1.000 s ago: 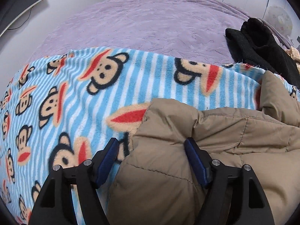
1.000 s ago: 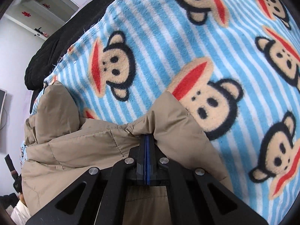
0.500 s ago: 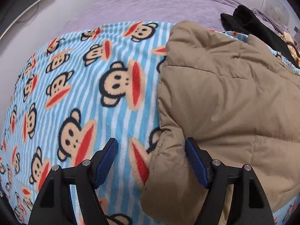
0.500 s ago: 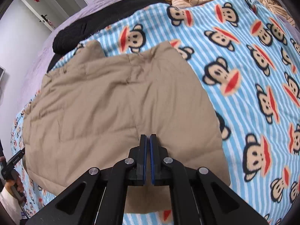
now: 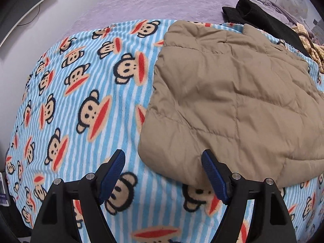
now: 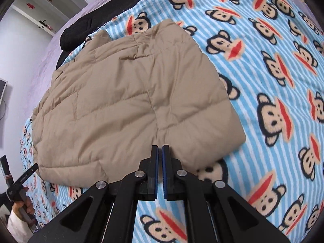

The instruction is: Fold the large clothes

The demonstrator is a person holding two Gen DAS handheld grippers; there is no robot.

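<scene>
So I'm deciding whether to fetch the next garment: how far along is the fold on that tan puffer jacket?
Done, it seems: the tan jacket lies as a compact folded pad on the monkey blanket. In hand: nothing; the left gripper is open beside its corner, the right gripper shut and empty. Left: perhaps one more fold, and the black garment behind looks unfolded.

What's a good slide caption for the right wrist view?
Right gripper, fingers nearly shut and empty, above a folded tan puffer jacket lying on a monkey-print blanket.
</scene>
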